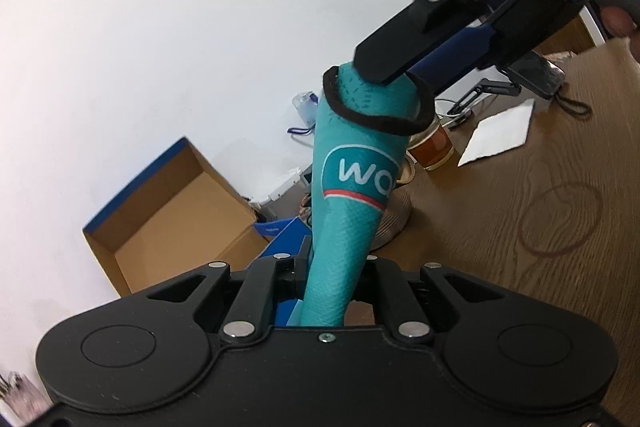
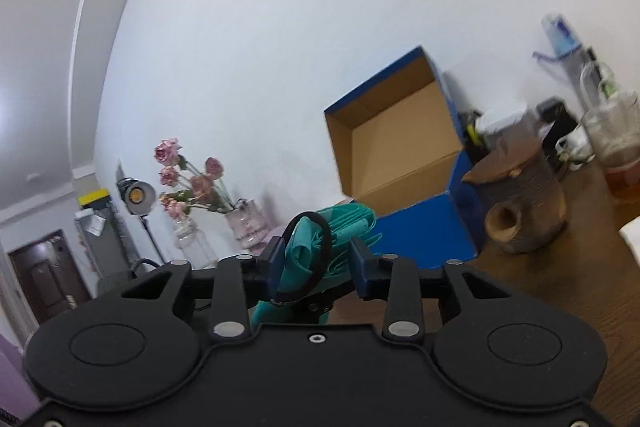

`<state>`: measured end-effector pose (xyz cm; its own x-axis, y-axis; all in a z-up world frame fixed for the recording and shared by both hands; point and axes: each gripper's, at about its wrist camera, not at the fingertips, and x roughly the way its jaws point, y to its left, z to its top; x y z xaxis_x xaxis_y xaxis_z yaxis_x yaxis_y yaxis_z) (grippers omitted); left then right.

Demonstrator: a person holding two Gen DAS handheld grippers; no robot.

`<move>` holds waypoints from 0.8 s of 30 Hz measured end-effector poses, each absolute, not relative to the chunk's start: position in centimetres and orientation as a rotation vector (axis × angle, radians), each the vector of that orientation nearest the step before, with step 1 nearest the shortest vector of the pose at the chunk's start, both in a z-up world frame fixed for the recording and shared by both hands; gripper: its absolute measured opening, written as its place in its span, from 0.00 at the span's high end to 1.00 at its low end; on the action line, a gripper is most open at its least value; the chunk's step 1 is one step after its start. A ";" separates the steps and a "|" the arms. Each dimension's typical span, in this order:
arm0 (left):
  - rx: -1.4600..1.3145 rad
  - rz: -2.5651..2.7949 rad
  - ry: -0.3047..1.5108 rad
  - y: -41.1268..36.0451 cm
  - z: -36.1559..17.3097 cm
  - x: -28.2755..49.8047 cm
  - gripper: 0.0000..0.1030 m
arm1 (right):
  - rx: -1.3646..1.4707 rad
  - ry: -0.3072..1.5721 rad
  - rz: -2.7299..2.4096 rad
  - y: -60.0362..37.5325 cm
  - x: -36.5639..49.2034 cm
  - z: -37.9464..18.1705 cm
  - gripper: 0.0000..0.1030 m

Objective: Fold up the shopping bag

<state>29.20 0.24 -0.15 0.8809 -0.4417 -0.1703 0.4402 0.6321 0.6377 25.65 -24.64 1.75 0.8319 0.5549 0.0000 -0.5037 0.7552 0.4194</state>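
Observation:
The teal shopping bag [image 1: 352, 195] is rolled into a long bundle with a white logo. My left gripper [image 1: 332, 263] is shut on its lower end and holds it up in the air. A black elastic loop [image 1: 376, 115] rings the bundle's top. My right gripper [image 1: 400, 71] comes in from the upper right, its fingers at the top of the bundle inside the loop. In the right wrist view the folded teal end [image 2: 320, 247] and the black loop [image 2: 308, 251] sit between my right gripper's [image 2: 318, 263] blue pads [image 2: 276, 263], which stand apart around them.
An open cardboard box [image 1: 176, 215] with blue outside stands by the white wall. On the wooden table [image 1: 540, 227] are a glass of amber drink [image 1: 434, 147], a white paper [image 1: 500, 135], a phone stand [image 1: 532, 75], a wooden pot [image 2: 520, 203] and vases with flowers [image 2: 188, 179].

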 end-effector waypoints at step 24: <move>1.077 -0.438 -0.083 -0.8 -2.9 28.4 0.90 | -0.610 0.064 0.431 -16.3 21.5 1.9 0.70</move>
<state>28.43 -0.78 -2.94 0.9114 -0.3852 -0.1449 0.3055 0.3974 0.8653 21.47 -16.35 1.87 0.9096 0.3729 -0.1832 -0.4100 0.7339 -0.5416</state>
